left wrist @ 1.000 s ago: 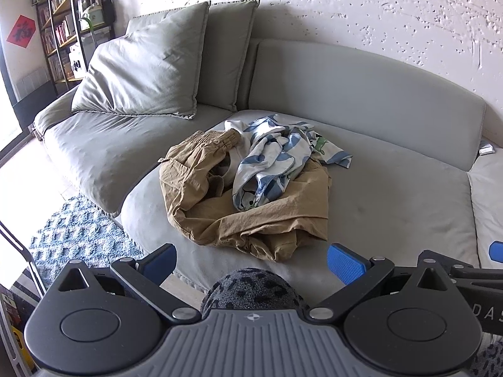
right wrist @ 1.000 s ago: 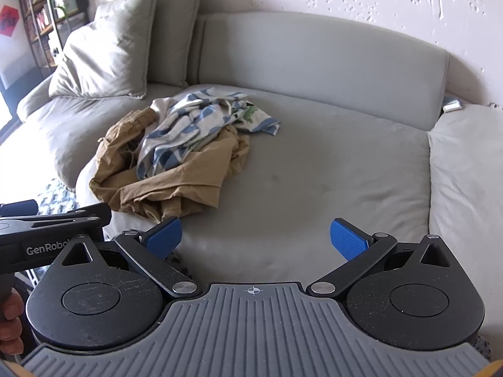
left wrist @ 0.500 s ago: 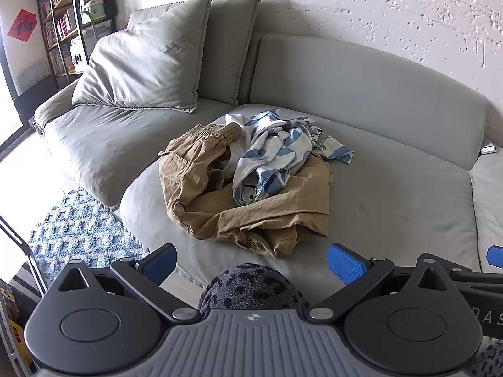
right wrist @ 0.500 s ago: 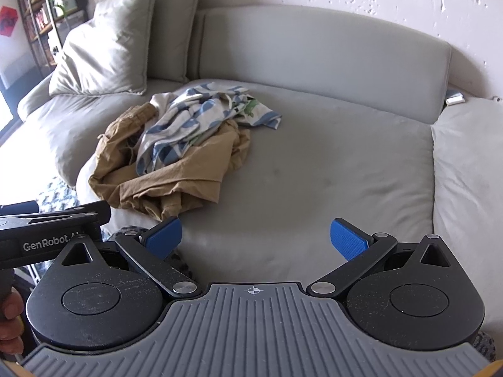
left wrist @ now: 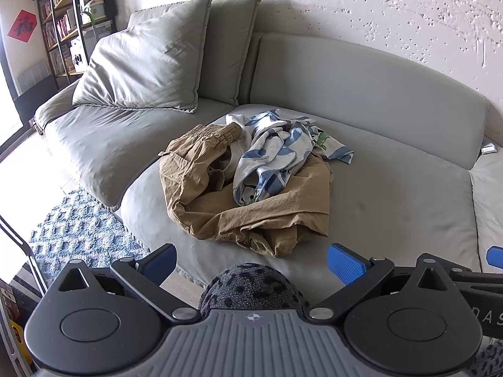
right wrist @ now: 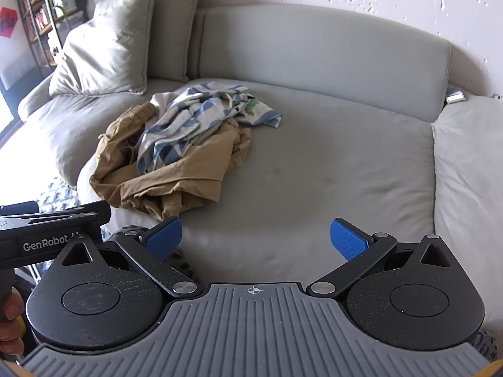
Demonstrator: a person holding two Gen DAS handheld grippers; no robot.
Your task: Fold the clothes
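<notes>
step: approach, nothing folded | left gripper [left wrist: 251, 260], right gripper [right wrist: 256, 235]: fingers apart, empty | next: probably lift blue-white printed garment [left wrist: 276, 154] off khaki trousers [left wrist: 220, 207]

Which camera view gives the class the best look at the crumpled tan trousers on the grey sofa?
The left wrist view: the crumpled tan trousers lie near centre, showing the waistband and folds. The right wrist view shows the same trousers off to the left, partly under the blue-and-white patterned garment.

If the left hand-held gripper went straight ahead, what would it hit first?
Probably the near edge of the tan trousers heaped on the sofa; the open left hand-held gripper points at them, though depth is unclear.
</notes>
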